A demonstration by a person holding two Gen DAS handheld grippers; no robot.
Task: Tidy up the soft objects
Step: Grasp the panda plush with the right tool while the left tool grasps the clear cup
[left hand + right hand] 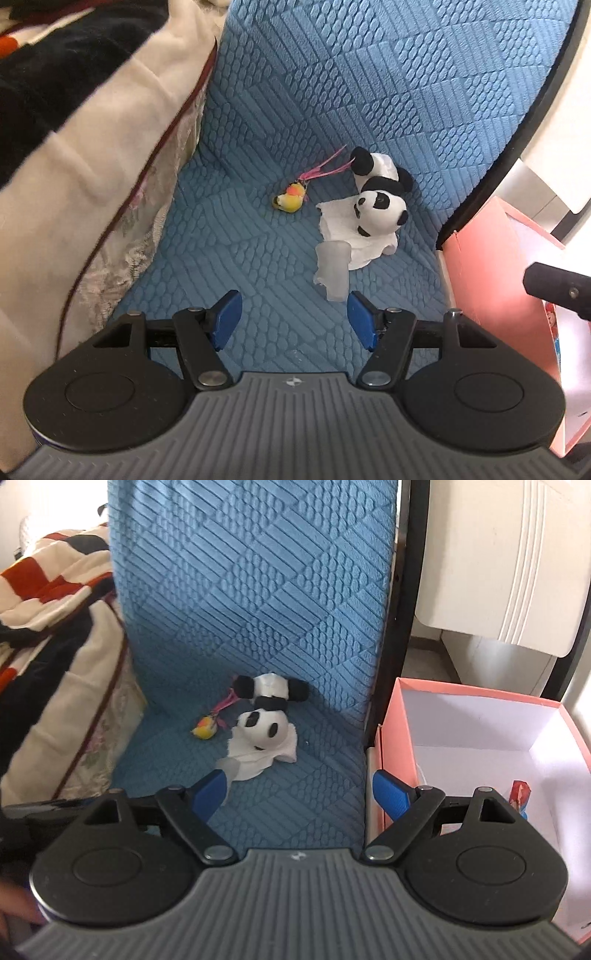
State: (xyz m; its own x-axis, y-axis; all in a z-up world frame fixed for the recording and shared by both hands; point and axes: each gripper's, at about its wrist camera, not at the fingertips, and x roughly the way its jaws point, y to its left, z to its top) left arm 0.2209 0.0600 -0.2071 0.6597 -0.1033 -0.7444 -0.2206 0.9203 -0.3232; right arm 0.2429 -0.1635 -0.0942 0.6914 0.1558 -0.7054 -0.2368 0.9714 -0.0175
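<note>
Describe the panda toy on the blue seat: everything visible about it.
The panda plush is small, white and fuzzy, with black ears, eye patches and limbs. It lies tumbled on the blue quilted seat cover, head toward the camera and body and legs toward the backrest. Its head rests on a crumpled white tissue. A pink string from the small yellow-orange toy reaches one black paw. Neither gripper touches it.

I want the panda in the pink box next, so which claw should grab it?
Probably the left claw: open, it faces the panda on the blue cushion. The right claw, also open, sits over the cushion edge beside the pink box.
</note>
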